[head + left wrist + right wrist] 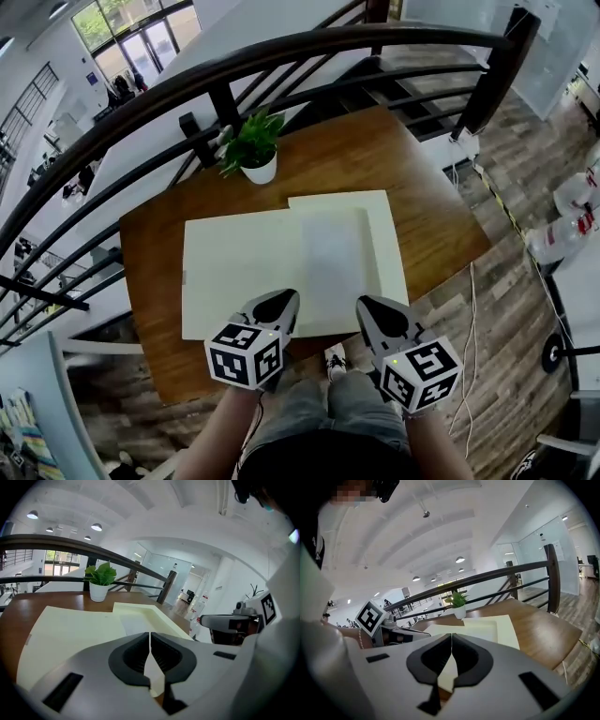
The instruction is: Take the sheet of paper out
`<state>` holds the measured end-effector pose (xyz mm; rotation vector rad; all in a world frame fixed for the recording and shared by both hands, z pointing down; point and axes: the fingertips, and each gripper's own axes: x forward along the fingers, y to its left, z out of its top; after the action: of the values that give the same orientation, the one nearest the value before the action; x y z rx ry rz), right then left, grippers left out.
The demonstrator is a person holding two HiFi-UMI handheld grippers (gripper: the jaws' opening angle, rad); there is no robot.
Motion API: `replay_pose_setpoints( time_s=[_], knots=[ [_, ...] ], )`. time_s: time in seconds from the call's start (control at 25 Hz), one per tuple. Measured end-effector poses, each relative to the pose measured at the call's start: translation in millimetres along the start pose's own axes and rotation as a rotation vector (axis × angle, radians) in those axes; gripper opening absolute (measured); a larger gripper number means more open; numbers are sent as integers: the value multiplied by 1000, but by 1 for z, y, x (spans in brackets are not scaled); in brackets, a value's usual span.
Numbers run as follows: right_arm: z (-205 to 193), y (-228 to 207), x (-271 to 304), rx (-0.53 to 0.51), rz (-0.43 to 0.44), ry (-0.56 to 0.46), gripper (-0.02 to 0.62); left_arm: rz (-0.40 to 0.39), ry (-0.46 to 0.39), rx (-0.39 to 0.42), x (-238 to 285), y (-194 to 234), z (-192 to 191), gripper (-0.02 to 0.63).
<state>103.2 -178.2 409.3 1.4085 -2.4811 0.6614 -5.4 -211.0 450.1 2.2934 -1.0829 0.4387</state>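
- Only the head view takes in the whole desk [427, 202]. It is a brown wooden top with a dark railing [281, 54] past its far edge and plank floor [511, 291] off its right edge.
- The head view also shows a cream folder [239, 272] lying open and flat across the middle of the desk. Its left half reaches close to the near edge.
- The sheet of paper [339, 267] lies on the folder, right of the fold. It is paler and whiter than the cream around it, smooth and flat, with a cream strip showing along its right side.
- The left tongs [278, 302] sit at the folder's near edge. The left gripper view shows the jaws pressed together with nothing between them.
- The right tongs [373, 311] sit at the near right corner of the paper, with the jaws likewise together and empty. No view shows whether either pair touches the folder.
- Each gripper view catches the other tongs from the side, marker cube included, which the head view shows only from above.
- From the low gripper views the paper is only a pale patch in the cream.
- A potted plant [257, 155] stands by the far edge, well apart from both tongs.
- Bare wood lies along the left edge, at the far right corner, and in a narrow strip along the near edge.
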Motion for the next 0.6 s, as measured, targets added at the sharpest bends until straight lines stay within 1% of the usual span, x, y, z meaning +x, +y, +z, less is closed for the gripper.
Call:
replay_pose_setpoints(
  time_s=[0.28, 0.44, 0.6],
  knots=[
    [-9, -5, 32, 14, 88, 77, 26, 28, 71, -20, 39, 21, -4, 25],
    [-12, -12, 44, 7, 106, 111, 26, 8, 119, -28, 60, 25, -8, 25],
    [-16, -18, 52, 34, 123, 135, 27, 2, 160, -38, 76, 29, -12, 26]
  ],
)
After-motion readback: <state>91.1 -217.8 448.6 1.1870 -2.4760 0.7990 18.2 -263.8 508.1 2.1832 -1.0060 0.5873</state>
